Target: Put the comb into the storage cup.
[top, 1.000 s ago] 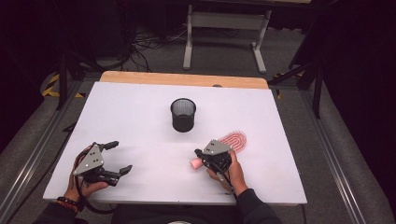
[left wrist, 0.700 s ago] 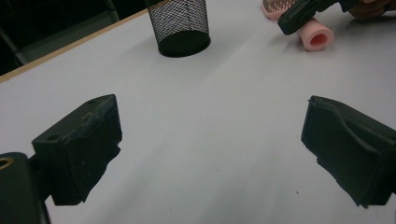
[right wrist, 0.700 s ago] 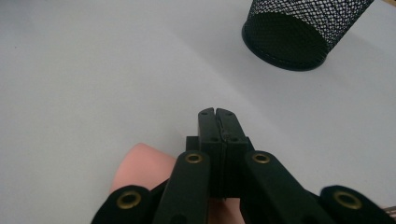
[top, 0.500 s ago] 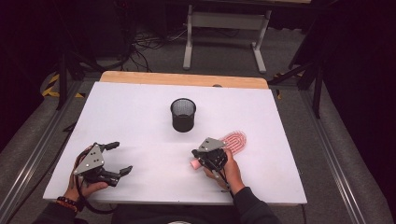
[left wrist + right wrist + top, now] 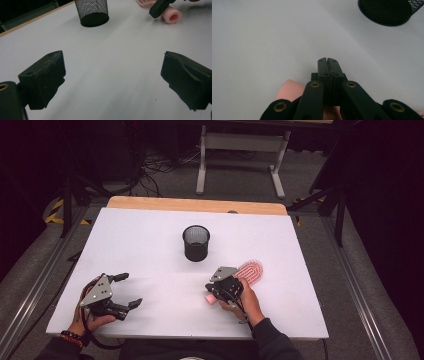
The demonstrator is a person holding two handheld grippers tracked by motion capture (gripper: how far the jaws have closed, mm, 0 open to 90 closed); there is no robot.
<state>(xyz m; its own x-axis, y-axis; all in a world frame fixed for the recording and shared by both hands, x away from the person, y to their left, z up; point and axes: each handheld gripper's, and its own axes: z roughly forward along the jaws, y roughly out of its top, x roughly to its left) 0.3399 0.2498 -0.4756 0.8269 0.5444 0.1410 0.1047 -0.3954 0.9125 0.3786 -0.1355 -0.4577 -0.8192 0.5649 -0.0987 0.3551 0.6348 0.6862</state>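
Here, right gripper closed above pink brush

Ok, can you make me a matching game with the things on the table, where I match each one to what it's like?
Things:
1. mesh cup
2. pink brush
3. left gripper
4. right gripper

What it's like:
A. jaws pressed together, over the brush's handle
B. black, standing upright near the middle of the table
C. jaws wide apart, nothing between them
D. lying flat, pink, with a round hollow handle end

Pairs: 1-B, 2-D, 3-C, 4-A
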